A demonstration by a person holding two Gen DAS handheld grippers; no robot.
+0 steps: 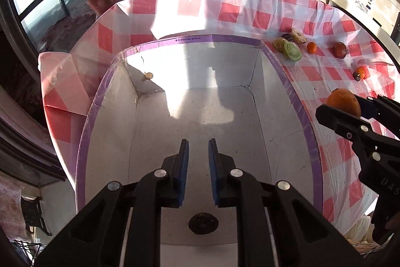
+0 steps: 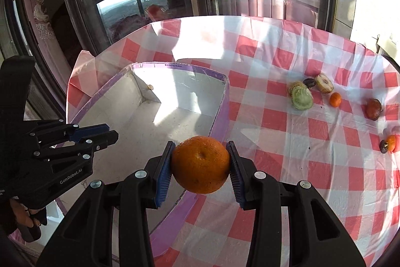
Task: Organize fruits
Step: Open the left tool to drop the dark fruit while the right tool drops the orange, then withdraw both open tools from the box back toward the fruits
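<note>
Our right gripper (image 2: 200,164) clamps orange (image 2: 200,164) between blue pads (image 2: 163,170), over near rim of white box (image 2: 175,96) with purple edge. Our left gripper (image 2: 110,133) hangs over box, jaws closed. On checked tablecloth (image 2: 287,142), loose fruit: green slices (image 2: 301,96), small orange (image 2: 335,99), dark fruit (image 2: 373,108), possibly plum.

- The white box (image 1: 225,116) is open on top, its floor mostly bare.
- A dark round piece (image 1: 203,223) lies at its near wall.
- Scattered fruits (image 2: 335,99) crowd the worktop (image 2: 287,167) far right; the cloth between is free.
</note>
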